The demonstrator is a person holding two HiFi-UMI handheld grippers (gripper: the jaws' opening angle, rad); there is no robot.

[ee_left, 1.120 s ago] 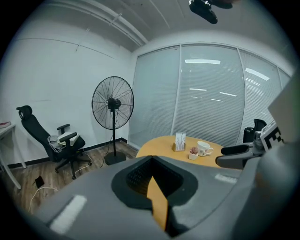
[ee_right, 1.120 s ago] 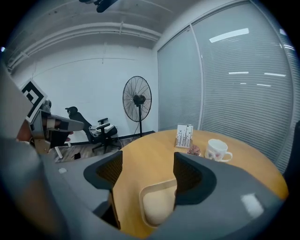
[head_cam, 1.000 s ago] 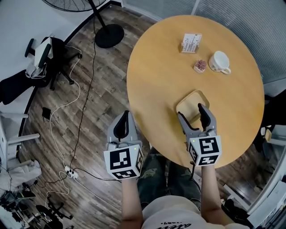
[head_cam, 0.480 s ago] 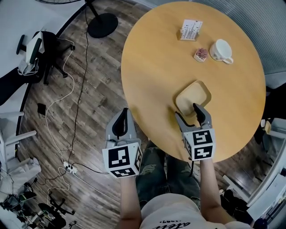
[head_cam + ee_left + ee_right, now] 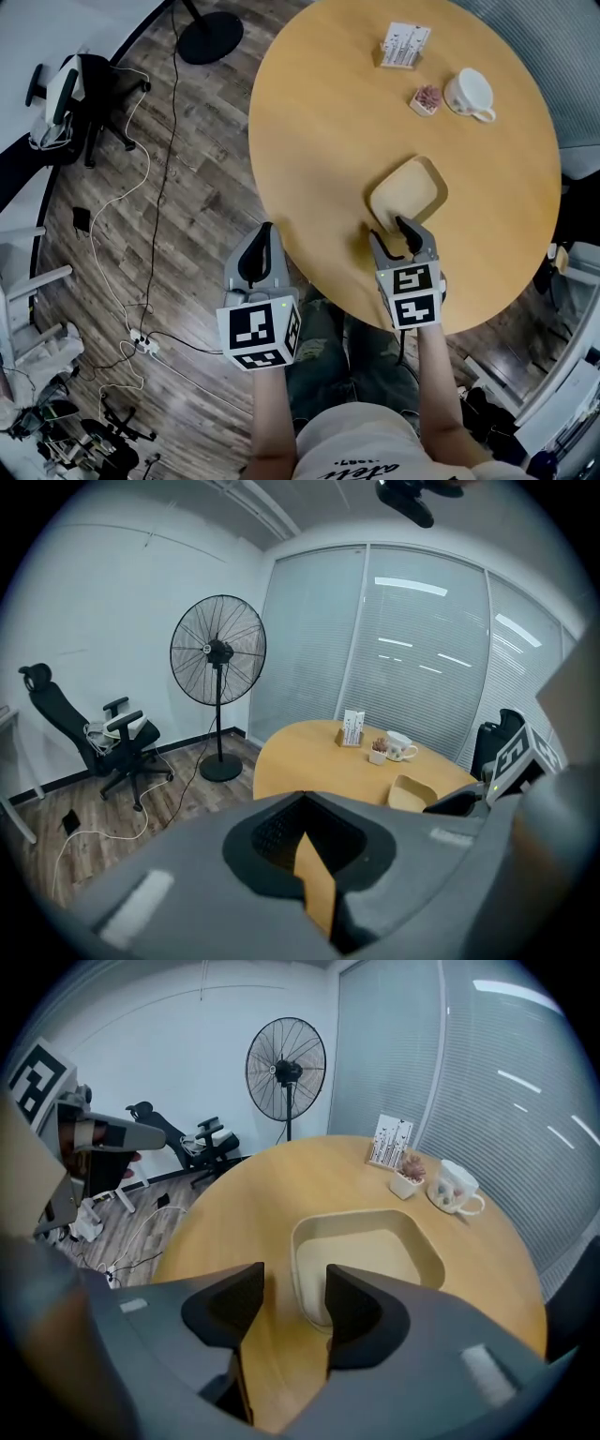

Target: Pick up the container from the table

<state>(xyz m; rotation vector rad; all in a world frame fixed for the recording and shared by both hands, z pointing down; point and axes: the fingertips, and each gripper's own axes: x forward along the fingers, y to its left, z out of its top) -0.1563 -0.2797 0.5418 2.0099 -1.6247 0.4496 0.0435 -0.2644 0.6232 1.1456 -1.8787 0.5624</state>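
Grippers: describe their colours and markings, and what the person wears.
The left gripper and right gripper have grey bodies with black jaws. Each carries a white cube printed with black square markers. The person wears a light T-shirt; no sleeves reach the forearms.

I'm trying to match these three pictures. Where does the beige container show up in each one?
Head view: the container lies right of centre, just beyond the right-hand tool.
Left gripper view: it is small, at the lower right.
Right gripper view: it is large, in the centre.
Shared landmark: the white mug stands beyond the container in all three.
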